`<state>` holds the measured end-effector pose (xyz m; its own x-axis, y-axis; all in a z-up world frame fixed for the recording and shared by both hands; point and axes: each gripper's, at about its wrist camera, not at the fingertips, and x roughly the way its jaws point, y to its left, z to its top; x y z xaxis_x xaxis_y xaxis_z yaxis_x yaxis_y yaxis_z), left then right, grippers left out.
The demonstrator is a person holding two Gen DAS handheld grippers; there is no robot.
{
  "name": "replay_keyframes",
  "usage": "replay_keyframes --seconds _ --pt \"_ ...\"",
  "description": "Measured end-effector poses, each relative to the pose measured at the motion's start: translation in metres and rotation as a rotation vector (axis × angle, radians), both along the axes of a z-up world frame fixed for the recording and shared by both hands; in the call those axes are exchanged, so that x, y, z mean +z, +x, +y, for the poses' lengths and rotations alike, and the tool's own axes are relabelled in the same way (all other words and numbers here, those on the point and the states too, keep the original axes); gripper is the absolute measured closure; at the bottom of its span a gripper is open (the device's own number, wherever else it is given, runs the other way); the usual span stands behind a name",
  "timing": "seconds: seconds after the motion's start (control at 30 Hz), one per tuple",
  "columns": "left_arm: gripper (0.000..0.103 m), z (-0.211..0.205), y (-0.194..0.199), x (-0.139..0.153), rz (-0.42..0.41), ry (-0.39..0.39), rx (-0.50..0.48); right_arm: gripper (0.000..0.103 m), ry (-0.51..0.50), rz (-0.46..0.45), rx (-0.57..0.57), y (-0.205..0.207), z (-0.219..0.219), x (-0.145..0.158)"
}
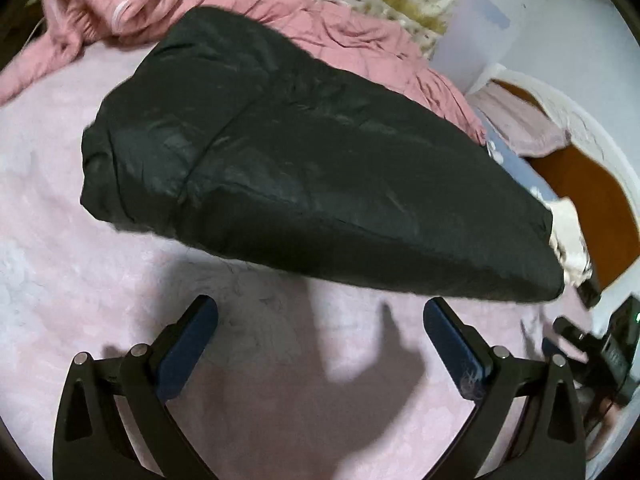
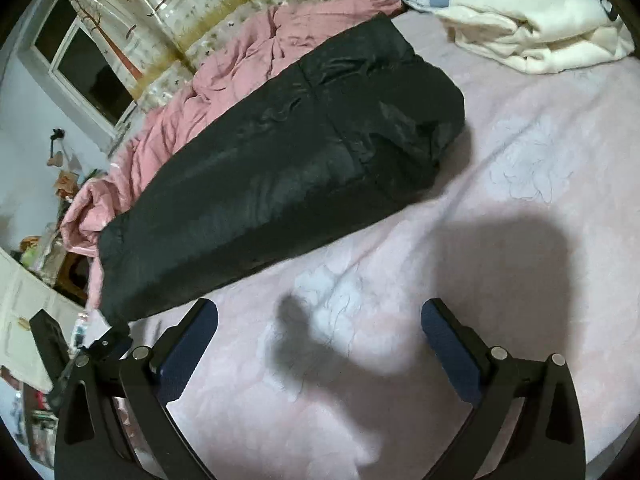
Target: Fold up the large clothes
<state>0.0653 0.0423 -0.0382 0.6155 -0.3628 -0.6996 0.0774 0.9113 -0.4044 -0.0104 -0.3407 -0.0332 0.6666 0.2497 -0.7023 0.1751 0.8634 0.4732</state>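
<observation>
A black padded coat (image 1: 304,160) lies folded into a long thick bundle on the pale pink bedsheet (image 1: 80,280). It also shows in the right wrist view (image 2: 288,160), stretching from lower left to upper right. My left gripper (image 1: 320,320) is open and empty, just in front of the coat's near edge and above the sheet. My right gripper (image 2: 318,320) is open and empty, near the coat's lower left end. The right gripper's body shows at the far right of the left wrist view (image 1: 600,344).
A crumpled pink quilt (image 1: 340,36) lies behind the coat, also in the right wrist view (image 2: 224,80). A cream garment (image 2: 532,28) lies at the bed's far right. A pink garment (image 1: 80,20) lies at the far left. Wooden floor (image 1: 592,196) shows beyond the bed edge.
</observation>
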Motion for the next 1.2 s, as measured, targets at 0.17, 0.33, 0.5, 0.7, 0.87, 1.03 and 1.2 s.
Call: replay_keyframes --seconds 0.17,0.33,0.5,0.7,0.87,1.03,1.2 --pt "0.001 0.012 0.007 -0.001 -0.028 -0.085 -0.003 0.0 -0.035 -0.034 -0.06 0.007 0.007 -0.004" --pt "0.001 0.032 0.02 -0.005 -0.027 -0.223 0.039 0.0 -0.012 -0.061 -0.091 0.033 -0.004 -0.007" --pt "0.001 0.049 0.037 -0.011 -0.032 -0.305 0.126 0.0 0.054 -0.092 -0.148 0.059 -0.018 -0.009" --pt "0.043 0.044 0.047 -0.015 -0.044 -0.263 0.177 0.01 0.083 -0.133 -0.187 0.074 -0.031 -0.012" --pt "0.076 0.032 0.031 -0.001 -0.094 -0.202 0.115 0.069 0.091 -0.175 -0.115 0.066 -0.026 -0.003" --pt "0.076 0.028 -0.016 0.008 -0.07 -0.167 0.103 0.071 -0.013 -0.17 -0.093 0.017 -0.017 0.018" --pt "0.072 0.012 -0.045 0.009 -0.113 -0.036 0.05 0.065 -0.066 -0.15 -0.059 -0.016 -0.022 0.019"
